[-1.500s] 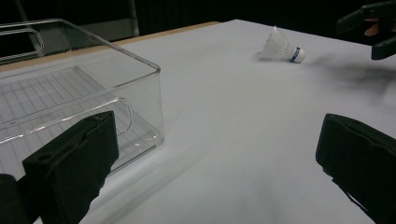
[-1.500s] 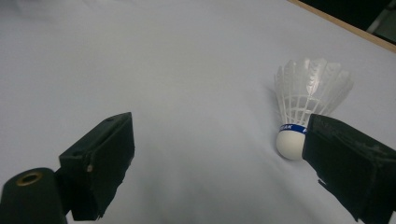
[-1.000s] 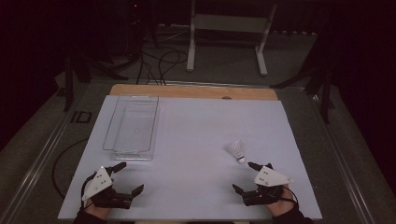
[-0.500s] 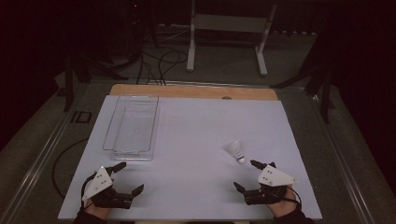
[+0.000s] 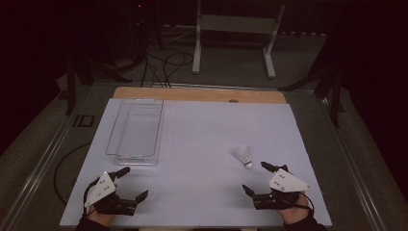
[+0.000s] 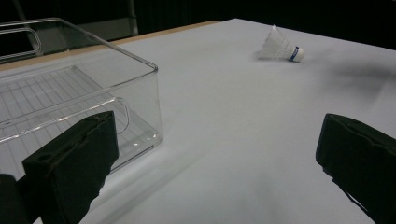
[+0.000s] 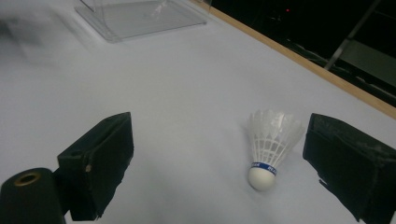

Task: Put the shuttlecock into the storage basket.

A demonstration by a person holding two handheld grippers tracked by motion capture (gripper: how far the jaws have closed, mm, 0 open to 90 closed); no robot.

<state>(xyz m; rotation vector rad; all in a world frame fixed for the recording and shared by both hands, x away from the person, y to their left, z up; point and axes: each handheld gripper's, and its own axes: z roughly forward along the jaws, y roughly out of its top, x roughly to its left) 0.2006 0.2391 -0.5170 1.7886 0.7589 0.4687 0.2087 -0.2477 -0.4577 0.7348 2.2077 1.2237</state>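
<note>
Shuttlecock lying on white surface, just ahead of my right gripper, jaws wide open, empty. Best approach low, straddle cork, close gently. Left gripper open, idle near clear bin.

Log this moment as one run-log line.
left hand-held gripper: open, idle near clear bin | right hand-held gripper: open, beside shuttlecock, not touching | shuttlecock: on its side on white table

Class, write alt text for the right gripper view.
A white feathered shuttlecock with a blue-banded cork lies on the white table, between the right gripper's open black jaws and untouched. A clear plastic bin sits farther off.
</note>
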